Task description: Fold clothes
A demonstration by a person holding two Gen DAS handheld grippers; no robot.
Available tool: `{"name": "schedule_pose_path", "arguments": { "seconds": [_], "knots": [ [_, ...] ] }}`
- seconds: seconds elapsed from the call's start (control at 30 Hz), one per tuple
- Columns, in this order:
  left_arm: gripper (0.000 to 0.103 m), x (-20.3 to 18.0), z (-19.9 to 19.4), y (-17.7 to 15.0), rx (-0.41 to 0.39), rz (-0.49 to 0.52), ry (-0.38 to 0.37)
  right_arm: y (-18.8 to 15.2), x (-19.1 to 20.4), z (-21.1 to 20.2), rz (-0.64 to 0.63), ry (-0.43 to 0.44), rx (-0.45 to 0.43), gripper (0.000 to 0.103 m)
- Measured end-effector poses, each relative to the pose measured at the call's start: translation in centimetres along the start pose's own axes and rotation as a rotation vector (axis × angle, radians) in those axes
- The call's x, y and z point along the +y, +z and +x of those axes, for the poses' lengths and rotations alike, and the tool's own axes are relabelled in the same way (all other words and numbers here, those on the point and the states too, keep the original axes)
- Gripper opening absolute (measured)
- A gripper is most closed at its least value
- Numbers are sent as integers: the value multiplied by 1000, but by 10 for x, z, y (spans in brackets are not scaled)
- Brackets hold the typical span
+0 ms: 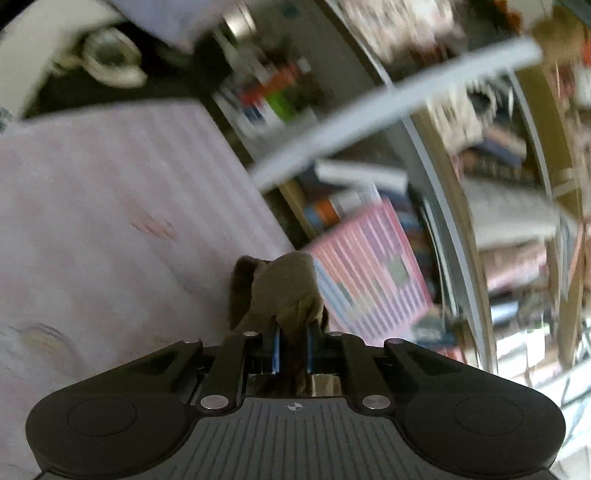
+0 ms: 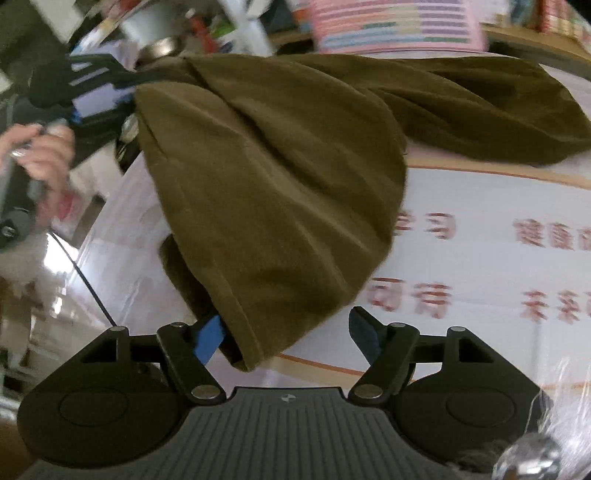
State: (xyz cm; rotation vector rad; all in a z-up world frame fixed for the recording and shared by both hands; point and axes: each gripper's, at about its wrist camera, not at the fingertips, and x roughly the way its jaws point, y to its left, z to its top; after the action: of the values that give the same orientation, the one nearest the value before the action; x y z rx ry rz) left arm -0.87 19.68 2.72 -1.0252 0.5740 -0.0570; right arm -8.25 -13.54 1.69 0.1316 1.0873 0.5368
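Gripping garment [image 1: 284, 291], left claw [image 1: 293, 349] (right claw [image 2: 288, 332] agape).

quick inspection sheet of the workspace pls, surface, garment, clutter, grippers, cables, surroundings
surface: white table cover with red printed characters, sheet looks glossy.
job's things: olive garment, one end lifted, far part draped on the surface.
clutter: pink striped box at the far edge; glass cup, blurred.
grippers: left gripper shut on a bunch of the garment; right gripper open, garment hem hanging between its fingers, not pinched.
cables: thin black cable running across the left of the surface.
surroundings: shelves of books, blurred; hand on the left gripper's handle.
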Motion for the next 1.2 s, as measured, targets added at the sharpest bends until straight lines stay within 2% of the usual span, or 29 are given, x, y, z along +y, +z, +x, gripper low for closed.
{"name": "schedule_pose_path", "arguments": {
  "seconds": [0.13,0.27,0.3,0.33,0.37,0.4,0.43,0.47,0.57,0.6,0.67,1.03,1.07,1.13,1.2],
  "knots": [
    [11,2,-23,14,-48,-6,0,1,27,20,-84,-24,1,70],
    [11,1,-43,27,-89,-3,-8,2,35,27,-86,-53,-28,68],
    [11,-4,-45,27,-89,9,-20,2,32,26,-77,-56,-35,62],
    [11,-9,-45,27,-89,20,-32,3,29,26,-67,-59,-41,49],
    [11,-14,-43,27,-83,30,-45,3,26,25,-58,-62,-48,41],
    [11,-20,-40,27,-72,40,-58,4,24,24,-48,-65,-55,29],
    [11,-25,-37,28,-61,50,-70,4,21,23,-39,-68,-61,13],
    [11,-30,-33,26,-50,63,-83,4,18,23,-29,-71,-68,4],
    [10,-41,-17,21,-15,88,-123,13,5,-7,-31,-230,-217,2],
    [10,-46,-12,19,-1,93,-143,13,2,-14,-36,-260,-238,2],
    [10,-49,-5,14,27,103,-174,9,-2,-22,-51,-286,-238,2],
    [10,-7,-11,-26,163,141,-202,-14,-23,-65,-128,-427,-236,3],
    [10,3,-14,-33,188,146,-187,-16,-25,-69,-135,-439,-236,3],
    [10,24,-24,-50,242,175,-129,-35,-30,-47,-105,-395,-121,3],
    [10,40,-35,-64,280,213,-58,-44,-32,-35,-80,-346,-49,4]
  ]
}}
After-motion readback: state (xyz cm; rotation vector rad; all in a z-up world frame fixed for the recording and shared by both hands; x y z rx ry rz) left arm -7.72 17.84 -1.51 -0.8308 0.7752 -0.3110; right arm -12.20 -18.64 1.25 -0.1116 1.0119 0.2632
